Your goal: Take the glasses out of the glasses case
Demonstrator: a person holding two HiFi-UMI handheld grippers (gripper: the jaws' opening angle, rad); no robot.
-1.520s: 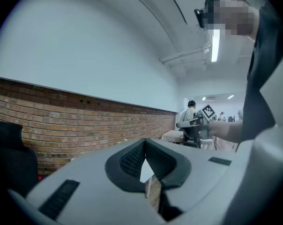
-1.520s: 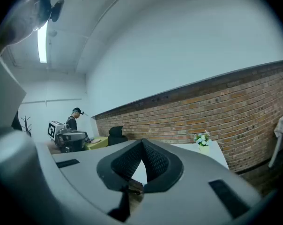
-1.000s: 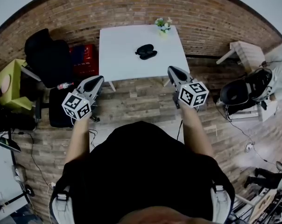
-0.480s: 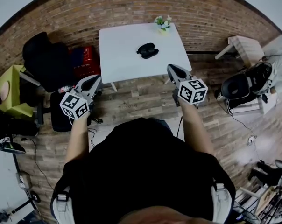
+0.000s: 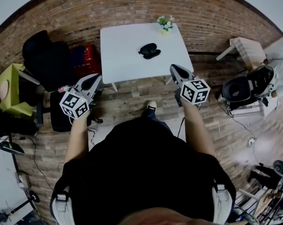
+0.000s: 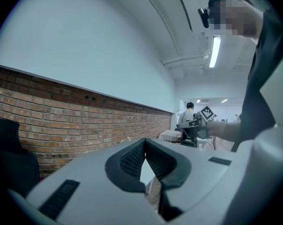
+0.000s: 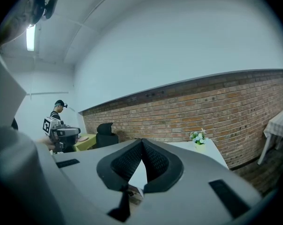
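A closed black glasses case (image 5: 149,51) lies near the middle of the white table (image 5: 127,62), a little to the right. In the head view my left gripper (image 5: 93,79) hovers over the wooden floor, short of the table's near left corner. My right gripper (image 5: 173,70) hovers just off the near right corner. Both point toward the table and stand well apart from the case. In the left gripper view the left gripper (image 6: 145,141) has its fingertips touching with nothing between them. The right gripper (image 7: 141,141) shows the same in its own view.
A small pot of flowers (image 5: 165,24) stands at the table's far right corner, by the brick wall (image 5: 202,13). Left of the table are a black office chair (image 5: 45,55), a red box (image 5: 85,57) and a yellow-green table (image 5: 10,86). A white bench (image 5: 247,50) and cables lie to the right.
The person has stepped toward the table, and a shoe now shows on the floor between the grippers. Both grippers have come slightly closer to the table, jaws unchanged.
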